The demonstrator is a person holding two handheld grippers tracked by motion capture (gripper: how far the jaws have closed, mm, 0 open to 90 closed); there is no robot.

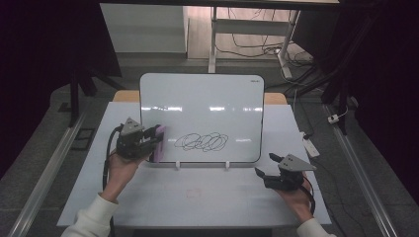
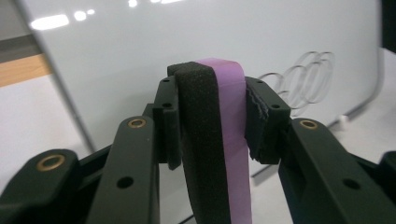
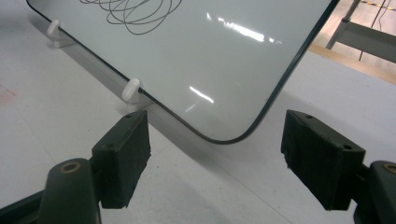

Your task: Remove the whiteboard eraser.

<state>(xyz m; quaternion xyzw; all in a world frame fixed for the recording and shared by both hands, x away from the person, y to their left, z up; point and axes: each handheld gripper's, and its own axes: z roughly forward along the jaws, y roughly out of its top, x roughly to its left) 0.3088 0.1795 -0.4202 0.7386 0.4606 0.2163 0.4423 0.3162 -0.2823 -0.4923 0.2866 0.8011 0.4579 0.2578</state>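
grey floor (image 1: 59,106), dark surroundings — cables (image 1: 257,47) behind white table (image 1: 232,202).

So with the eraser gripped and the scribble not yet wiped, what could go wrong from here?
1. The whiteboard leans on two small white pegs; a hard wipe might tip or slide it, and the right tool stands open beside its corner, not bracing it.
2. The left tool holds the eraser edge-on, so the black felt may meet the board at an angle and smear the scribble.
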